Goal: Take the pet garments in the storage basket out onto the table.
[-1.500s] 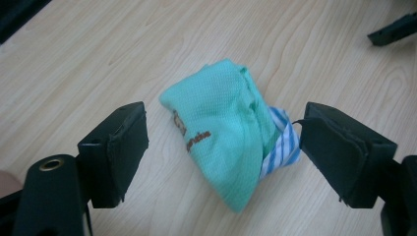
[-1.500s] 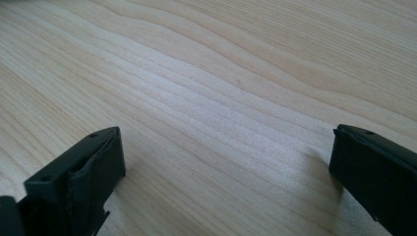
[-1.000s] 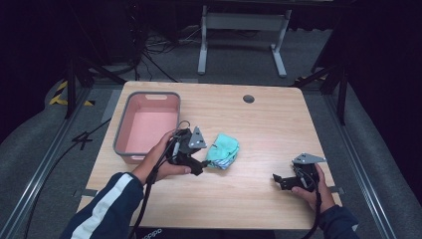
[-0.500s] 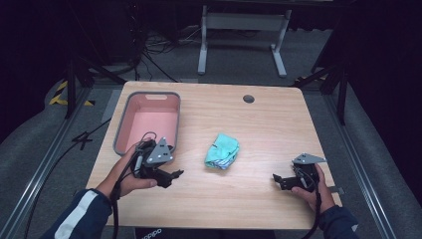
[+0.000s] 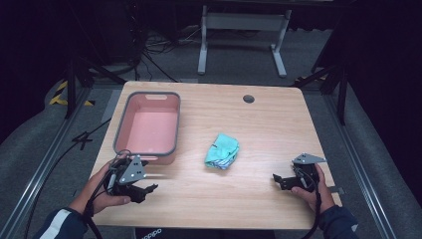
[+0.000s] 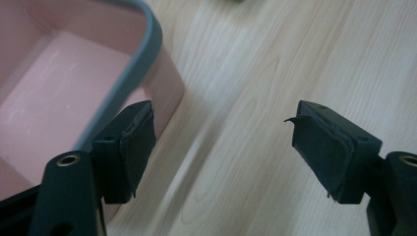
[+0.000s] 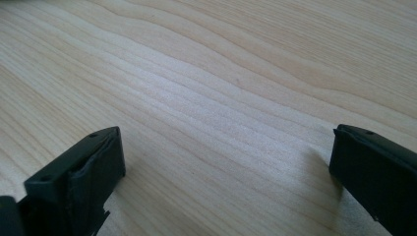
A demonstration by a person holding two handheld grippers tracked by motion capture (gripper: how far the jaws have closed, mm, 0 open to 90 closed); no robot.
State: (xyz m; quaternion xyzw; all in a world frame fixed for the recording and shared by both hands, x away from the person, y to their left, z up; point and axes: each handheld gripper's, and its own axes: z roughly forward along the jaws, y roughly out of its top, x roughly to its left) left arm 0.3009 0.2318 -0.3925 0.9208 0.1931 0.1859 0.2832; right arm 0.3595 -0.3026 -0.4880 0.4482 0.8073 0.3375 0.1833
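Observation:
A folded teal cloth lies near the middle of the wooden table. A pink tub with a grey rim stands at the left; its near corner fills the upper left of the left gripper view. My left gripper is at the front left, just below the tub, open with nothing between its jaws. In the left gripper view the gripper hangs over bare wood beside the tub's corner. My right gripper rests low at the front right, open over bare wood, well right of the cloth.
A dark round cable hole sits near the table's far edge. Cables trail from both grippers off the near edge. A metal stand and black frames stand on the floor beyond the table.
My left gripper let go of the teal cloth and pulled back left and toward the table's front, ending below the tub. The cloth stays where it was left. The right gripper held still.

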